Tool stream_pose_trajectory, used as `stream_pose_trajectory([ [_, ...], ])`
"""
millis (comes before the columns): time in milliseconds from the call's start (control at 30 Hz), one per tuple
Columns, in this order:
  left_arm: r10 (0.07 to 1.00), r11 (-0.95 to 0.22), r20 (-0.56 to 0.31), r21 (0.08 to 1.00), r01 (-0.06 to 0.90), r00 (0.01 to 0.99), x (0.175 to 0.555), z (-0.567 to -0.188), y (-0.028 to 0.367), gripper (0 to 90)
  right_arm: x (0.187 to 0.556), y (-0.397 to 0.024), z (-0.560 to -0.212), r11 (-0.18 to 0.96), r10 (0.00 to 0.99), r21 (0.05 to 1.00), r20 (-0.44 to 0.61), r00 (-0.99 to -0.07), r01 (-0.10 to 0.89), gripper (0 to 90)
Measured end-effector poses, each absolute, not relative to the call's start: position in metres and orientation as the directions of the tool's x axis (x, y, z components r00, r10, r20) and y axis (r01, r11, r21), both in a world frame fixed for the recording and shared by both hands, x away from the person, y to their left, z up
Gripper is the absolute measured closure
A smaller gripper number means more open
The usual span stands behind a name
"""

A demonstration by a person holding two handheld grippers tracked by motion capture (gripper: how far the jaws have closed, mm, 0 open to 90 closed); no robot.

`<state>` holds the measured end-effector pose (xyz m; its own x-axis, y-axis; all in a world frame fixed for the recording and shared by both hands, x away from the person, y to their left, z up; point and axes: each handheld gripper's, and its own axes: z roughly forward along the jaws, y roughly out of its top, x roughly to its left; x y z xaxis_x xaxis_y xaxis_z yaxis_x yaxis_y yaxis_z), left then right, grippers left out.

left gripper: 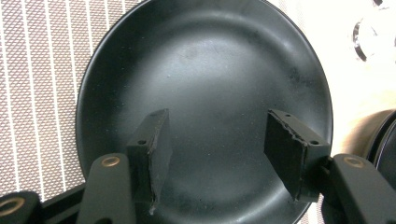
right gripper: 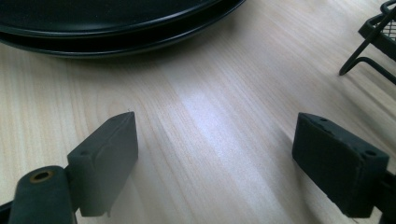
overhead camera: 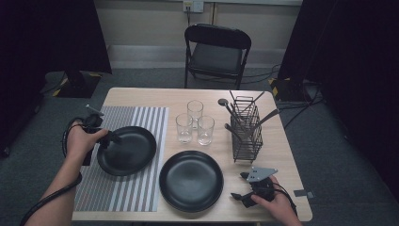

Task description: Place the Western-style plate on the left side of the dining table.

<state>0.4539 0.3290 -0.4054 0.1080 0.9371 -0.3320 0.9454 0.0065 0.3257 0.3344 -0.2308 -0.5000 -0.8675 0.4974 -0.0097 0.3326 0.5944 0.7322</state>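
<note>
A black plate (overhead camera: 134,150) lies on a grey striped placemat (overhead camera: 141,188) at the table's left. My left gripper (overhead camera: 110,139) hovers over that plate's left rim, held by a hand. In the left gripper view its jaws stand open above the plate (left gripper: 205,70) with nothing between the pads. A second black plate (overhead camera: 190,180) sits on bare wood near the front edge. My right gripper (overhead camera: 238,186) rests by the front right, just right of this plate. Its jaws stand open over bare tabletop (right gripper: 215,163), and the plate's edge (right gripper: 116,28) lies ahead of them.
Three clear glasses (overhead camera: 194,123) stand at the table's middle. A black wire caddy (overhead camera: 247,129) holding several utensils stands at the right, its foot (right gripper: 373,42) near my right gripper. A black folding chair (overhead camera: 216,52) stands beyond the table.
</note>
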Motion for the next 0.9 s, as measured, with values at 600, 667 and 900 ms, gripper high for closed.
stream_pose_trajectory([
  [600, 0.912, -0.068, -0.353, 0.372, 0.926, 0.209, 0.448, -0.406, 0.299, 29.6, 0.335, -0.231, -0.500, 0.596, 0.490, 0.731, -0.006, -0.872, 0.330, 13.5],
  [667, 0.909, -0.089, -0.347, 0.381, 0.920, 0.232, 0.448, -0.406, 0.296, 28.9, 0.335, -0.231, -0.500, 0.596, 0.492, 0.731, -0.003, -0.871, 0.334, 13.6],
  [900, 0.888, -0.127, -0.366, 0.385, 0.914, 0.277, 0.445, -0.410, 0.282, 26.0, 0.335, -0.232, -0.500, 0.597, 0.489, 0.730, -0.003, -0.872, 0.332, 13.4],
])
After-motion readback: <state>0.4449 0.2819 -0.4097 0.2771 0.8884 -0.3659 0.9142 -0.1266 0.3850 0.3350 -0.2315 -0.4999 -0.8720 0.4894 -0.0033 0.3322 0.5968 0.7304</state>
